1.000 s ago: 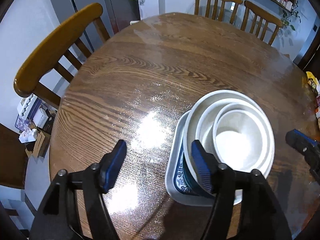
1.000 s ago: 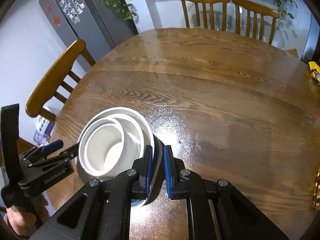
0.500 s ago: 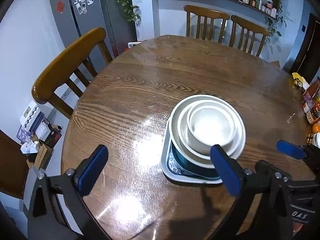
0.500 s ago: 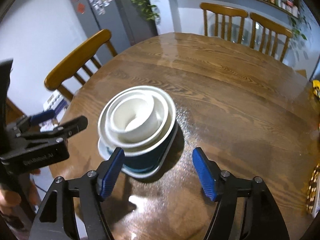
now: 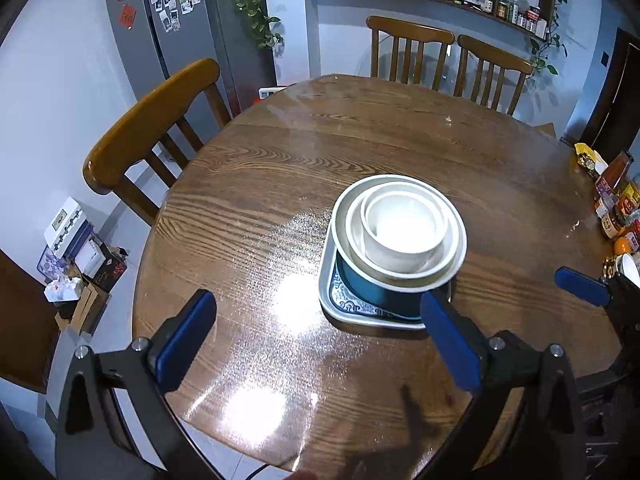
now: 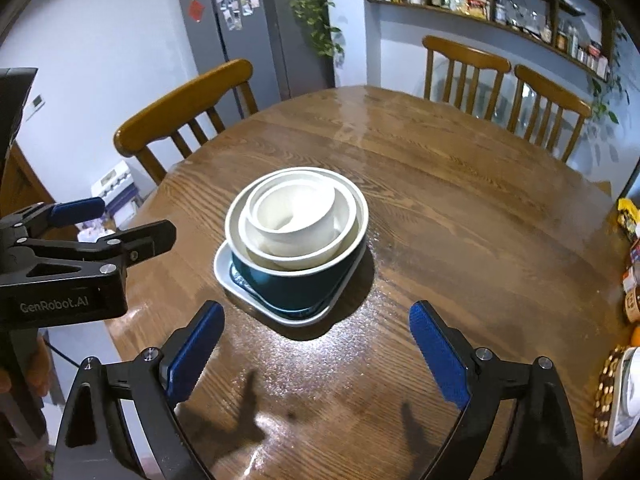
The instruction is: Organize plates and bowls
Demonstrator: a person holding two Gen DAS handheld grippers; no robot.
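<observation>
A stack stands on the round wooden table (image 5: 280,184): a white plate with blue pattern (image 5: 348,314) at the bottom, a dark teal bowl (image 6: 296,286) on it, and nested white bowls (image 5: 404,228) inside. My left gripper (image 5: 316,298) is open, hanging in front of the stack with nothing between its fingers. My right gripper (image 6: 315,312) is also drawn back from the stack, its jaws still opening and empty. In the right wrist view my left gripper (image 6: 128,220) shows at the left edge. One blue finger (image 5: 582,282) of the right gripper shows in the left wrist view.
Wooden chairs stand at the left (image 5: 152,120) and at the far side (image 5: 408,52). Jars and packets (image 5: 616,204) crowd the table's right edge. A grey fridge (image 6: 236,24) and a wall shelf (image 6: 480,0) lie beyond the table.
Both grippers pulled back and up from the stack. The right gripper, shut at the stack's rim a second ago, let go and opened wide. The left gripper opened wider.
</observation>
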